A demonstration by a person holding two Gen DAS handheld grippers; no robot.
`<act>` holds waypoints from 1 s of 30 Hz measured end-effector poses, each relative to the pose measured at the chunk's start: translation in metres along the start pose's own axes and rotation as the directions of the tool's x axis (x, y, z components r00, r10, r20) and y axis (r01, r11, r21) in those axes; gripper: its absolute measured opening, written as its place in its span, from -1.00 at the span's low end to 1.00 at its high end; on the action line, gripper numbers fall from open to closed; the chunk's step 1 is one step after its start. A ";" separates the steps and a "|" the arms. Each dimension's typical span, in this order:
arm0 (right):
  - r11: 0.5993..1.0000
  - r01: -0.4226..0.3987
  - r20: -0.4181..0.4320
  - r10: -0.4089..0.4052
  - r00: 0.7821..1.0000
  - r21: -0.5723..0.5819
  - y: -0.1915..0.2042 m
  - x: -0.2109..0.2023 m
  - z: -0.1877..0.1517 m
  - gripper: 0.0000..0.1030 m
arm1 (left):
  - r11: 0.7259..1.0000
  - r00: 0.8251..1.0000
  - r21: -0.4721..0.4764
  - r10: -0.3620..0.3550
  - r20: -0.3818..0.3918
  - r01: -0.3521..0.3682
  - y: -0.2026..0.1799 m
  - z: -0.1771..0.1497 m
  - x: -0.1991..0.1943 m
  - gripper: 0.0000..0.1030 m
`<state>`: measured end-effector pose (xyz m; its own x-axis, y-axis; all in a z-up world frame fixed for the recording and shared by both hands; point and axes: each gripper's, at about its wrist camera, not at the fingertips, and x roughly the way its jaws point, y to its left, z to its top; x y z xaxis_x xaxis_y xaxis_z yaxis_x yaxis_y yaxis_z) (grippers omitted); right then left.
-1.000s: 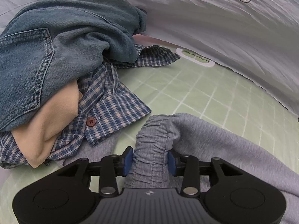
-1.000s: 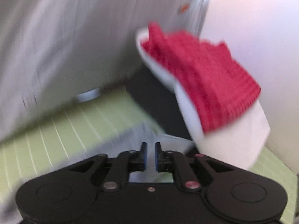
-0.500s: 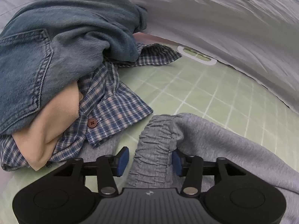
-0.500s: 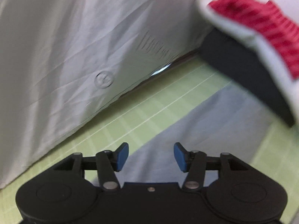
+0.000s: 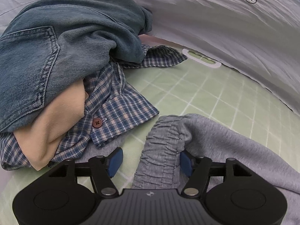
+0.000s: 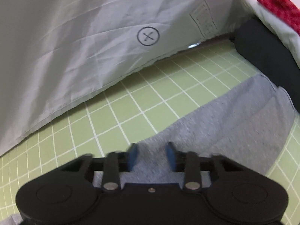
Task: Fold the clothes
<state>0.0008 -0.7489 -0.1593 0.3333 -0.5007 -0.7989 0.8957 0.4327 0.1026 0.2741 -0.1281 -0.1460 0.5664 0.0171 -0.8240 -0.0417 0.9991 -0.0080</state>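
Straddling the gathered waistband [image 5: 161,146] of the grey sweatpants [image 6: 234,120] on the green mat [image 5: 206,91], left gripper [image 5: 150,162] gapes wide, holding nothing. Right gripper [image 6: 151,154] also spread, empty, over grey cloth. Judgement: regrasping; next needs both closing on fabric edges.

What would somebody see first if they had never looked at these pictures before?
Probably the big heap of clothes at the left of the left wrist view: blue jeans piled on a checked shirt and a peach cloth. Next, the grey sweatpants, their bunched waistband lying between the open fingers of the left gripper on the green grid mat. In the right wrist view, a bright red cloth peeks in at the top right corner.
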 end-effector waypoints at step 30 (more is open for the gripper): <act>0.902 -0.110 0.078 0.156 0.985 -0.418 0.044 -0.020 -0.019 0.35 | 0.976 0.999 0.215 -0.041 0.028 0.034 -0.067 -0.015 -0.046 0.52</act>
<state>0.0280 -0.7058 -0.1498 0.4907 -0.4840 -0.7245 0.6482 0.7585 -0.0677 0.2382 -0.1960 -0.1163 0.5904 -0.0224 -0.8068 0.1556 0.9840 0.0865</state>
